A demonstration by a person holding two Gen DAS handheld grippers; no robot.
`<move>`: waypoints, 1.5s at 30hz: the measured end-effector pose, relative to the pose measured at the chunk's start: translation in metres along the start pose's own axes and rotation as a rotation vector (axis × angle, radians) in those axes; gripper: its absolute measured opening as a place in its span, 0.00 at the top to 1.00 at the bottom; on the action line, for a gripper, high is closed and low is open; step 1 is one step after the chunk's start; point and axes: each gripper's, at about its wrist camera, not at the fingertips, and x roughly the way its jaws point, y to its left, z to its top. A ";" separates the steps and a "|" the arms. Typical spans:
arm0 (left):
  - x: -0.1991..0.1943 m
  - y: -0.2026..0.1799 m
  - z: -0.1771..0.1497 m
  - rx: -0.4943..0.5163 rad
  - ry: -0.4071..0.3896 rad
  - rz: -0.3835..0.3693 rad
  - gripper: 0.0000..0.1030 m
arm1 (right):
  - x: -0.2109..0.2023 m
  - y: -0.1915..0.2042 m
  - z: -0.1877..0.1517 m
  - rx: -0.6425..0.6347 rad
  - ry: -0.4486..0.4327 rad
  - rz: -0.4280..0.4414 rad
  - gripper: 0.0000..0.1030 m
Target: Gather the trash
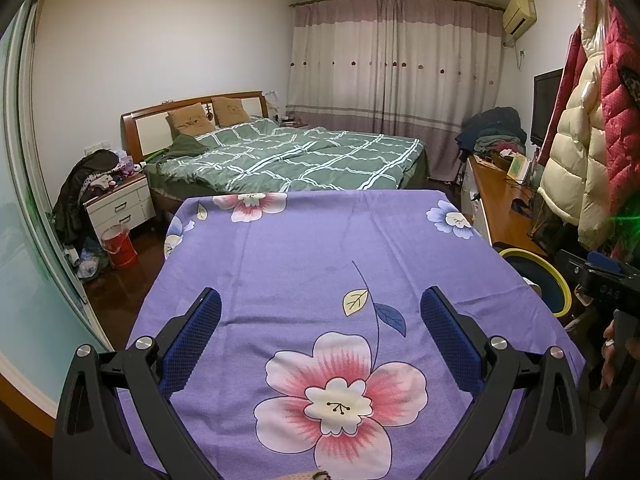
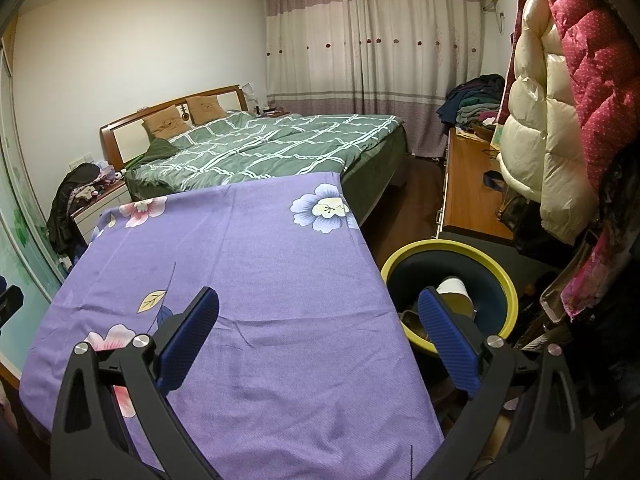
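A table under a purple flowered cloth (image 1: 304, 248) (image 2: 248, 248) fills the middle of both views; no loose item shows on it. My left gripper (image 1: 320, 308) hangs open above the cloth's near half, nothing between its blue pads. My right gripper (image 2: 318, 308) is open too, straddling the table's right edge. Just right of that edge stands a dark bin with a yellow rim (image 2: 448, 246) (image 1: 560, 280). Inside it lie a white paper cup (image 2: 454, 286) and some brownish scraps (image 2: 412, 320), partly hidden by my right finger.
Behind the table is a bed with a green checked quilt (image 1: 292, 156). A wooden sideboard (image 2: 468, 188) runs along the right wall under hanging coats (image 2: 560, 100). A nightstand (image 1: 120, 204) and red bucket (image 1: 118, 246) stand at left. A hand (image 1: 612, 356) holds the other gripper at right.
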 end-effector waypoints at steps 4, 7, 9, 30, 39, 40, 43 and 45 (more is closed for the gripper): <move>0.000 0.000 0.000 0.002 0.000 0.000 0.05 | 0.000 0.000 0.000 0.000 0.000 0.000 0.08; 0.000 0.000 0.000 0.002 0.000 0.001 0.05 | 0.001 0.000 0.000 0.001 0.001 0.001 0.08; 0.000 0.000 0.000 0.002 0.001 0.000 0.05 | 0.000 0.001 0.000 0.000 0.001 0.000 0.07; 0.000 0.002 0.001 0.001 0.005 0.001 0.05 | 0.003 0.002 0.000 0.001 0.006 0.002 0.07; 0.004 0.004 -0.001 -0.006 0.009 0.003 0.05 | 0.004 0.003 0.001 0.000 0.006 0.003 0.07; 0.004 0.005 -0.002 -0.015 0.002 0.006 0.05 | 0.004 0.003 0.001 0.000 0.008 0.005 0.07; 0.011 0.011 -0.001 -0.038 0.016 0.001 0.05 | 0.010 0.004 0.000 -0.011 0.020 0.020 0.07; 0.024 0.017 0.001 -0.064 0.054 0.000 0.05 | 0.021 0.007 0.000 -0.017 0.033 0.043 0.07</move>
